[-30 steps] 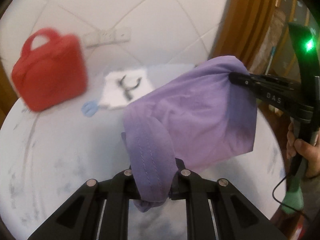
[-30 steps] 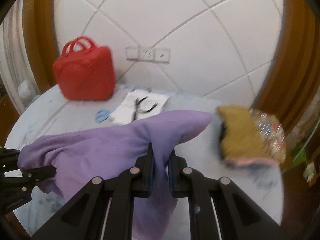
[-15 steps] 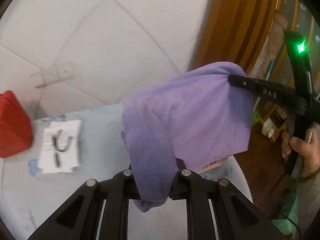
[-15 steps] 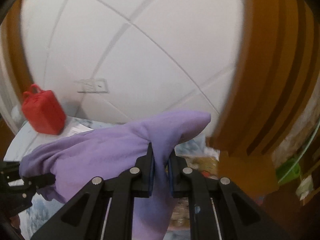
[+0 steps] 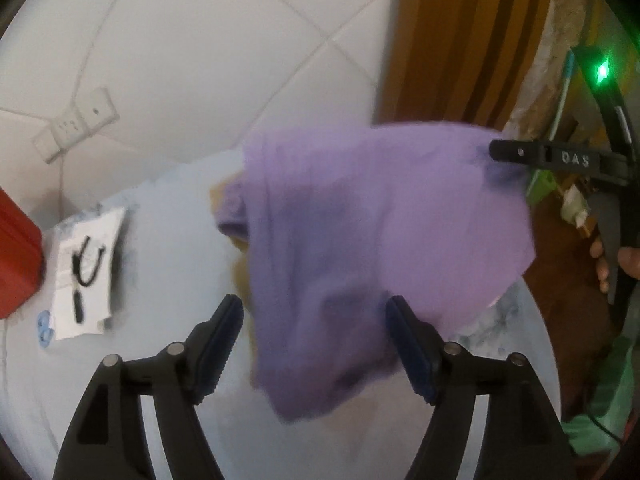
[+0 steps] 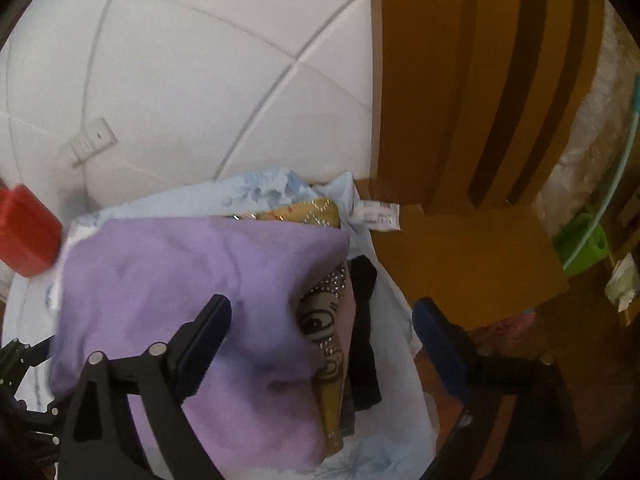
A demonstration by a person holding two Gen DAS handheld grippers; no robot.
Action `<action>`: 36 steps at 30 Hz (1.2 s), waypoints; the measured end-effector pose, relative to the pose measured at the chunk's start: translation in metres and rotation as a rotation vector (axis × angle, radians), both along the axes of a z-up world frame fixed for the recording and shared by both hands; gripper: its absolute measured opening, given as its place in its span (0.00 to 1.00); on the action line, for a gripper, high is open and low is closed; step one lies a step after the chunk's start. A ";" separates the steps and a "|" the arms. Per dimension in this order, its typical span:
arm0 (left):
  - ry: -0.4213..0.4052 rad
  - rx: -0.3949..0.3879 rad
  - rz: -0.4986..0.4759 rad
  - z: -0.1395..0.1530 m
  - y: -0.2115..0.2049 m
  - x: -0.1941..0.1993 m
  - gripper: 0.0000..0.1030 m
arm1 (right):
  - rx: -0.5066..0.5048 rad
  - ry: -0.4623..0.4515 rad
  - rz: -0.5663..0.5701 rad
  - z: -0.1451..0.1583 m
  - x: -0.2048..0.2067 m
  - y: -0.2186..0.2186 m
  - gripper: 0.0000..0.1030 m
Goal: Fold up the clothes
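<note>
Clearly both grippers are letting go: the left gripper (image 5: 314,334) has its jaws opening, with the purple garment (image 5: 372,240) hanging between them but no pad pressing on it, and the right gripper (image 6: 322,334) is likewise opening wide, its near finger lying over the cloth without pinching it. That fits a drop-off, since the folded garment (image 6: 192,280) sits on a stack of clothes (image 6: 320,316) at the right end of the worktop (image 5: 168,240), where a yellow piece with a printed eye and a dark one show beside it. From the left view the right gripper's finger (image 5: 520,152) reaches to the garment's far corner, which suggests each side was carried by one corner to keep the fold flat. A red bag (image 5: 16,256) and a paper sheet (image 5: 86,272) lie well apart at the left, leaving the stack its own spot. Judging by this, the piece is nearly done.
</note>
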State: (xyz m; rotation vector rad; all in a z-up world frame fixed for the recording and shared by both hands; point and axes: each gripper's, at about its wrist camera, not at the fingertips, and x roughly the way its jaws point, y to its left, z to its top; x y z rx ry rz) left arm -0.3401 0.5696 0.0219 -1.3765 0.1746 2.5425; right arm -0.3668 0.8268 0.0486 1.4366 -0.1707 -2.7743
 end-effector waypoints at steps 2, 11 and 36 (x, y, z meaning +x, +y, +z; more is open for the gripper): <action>0.017 -0.021 0.022 0.013 -0.004 0.011 0.77 | 0.005 0.043 0.004 0.013 0.016 -0.003 1.00; 0.064 0.050 0.007 0.030 -0.013 0.041 0.96 | -0.038 0.113 0.040 0.024 0.110 -0.042 1.00; 0.097 0.024 -0.034 0.022 0.011 0.050 0.96 | -0.047 0.021 0.026 -0.013 0.137 -0.054 1.00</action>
